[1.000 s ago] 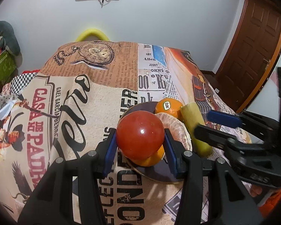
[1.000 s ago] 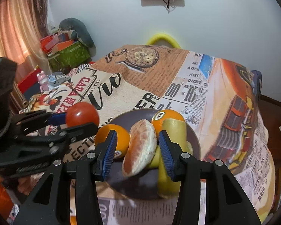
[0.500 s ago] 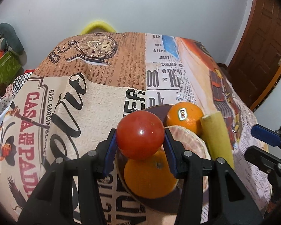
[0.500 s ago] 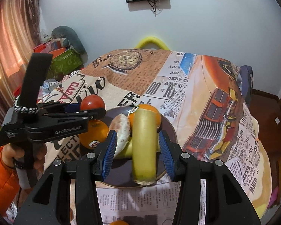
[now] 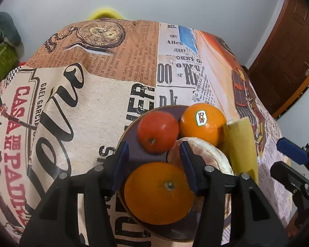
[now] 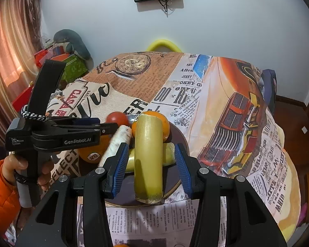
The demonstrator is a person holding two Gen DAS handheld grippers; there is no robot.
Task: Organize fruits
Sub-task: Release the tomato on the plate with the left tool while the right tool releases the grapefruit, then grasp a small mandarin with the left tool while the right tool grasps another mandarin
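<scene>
Because the tomato (image 5: 158,134) now sits on the far side of the plate (image 5: 131,154), just beside the stickered orange (image 5: 203,124), the left hand-held gripper (image 5: 154,161), just opened, stands released, while the right hand-held gripper (image 6: 150,165) straddles the yellow stalk (image 6: 148,158) ungripped.

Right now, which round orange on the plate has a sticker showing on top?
The far round orange beside the red tomato; the near orange shows only its stem.
</scene>
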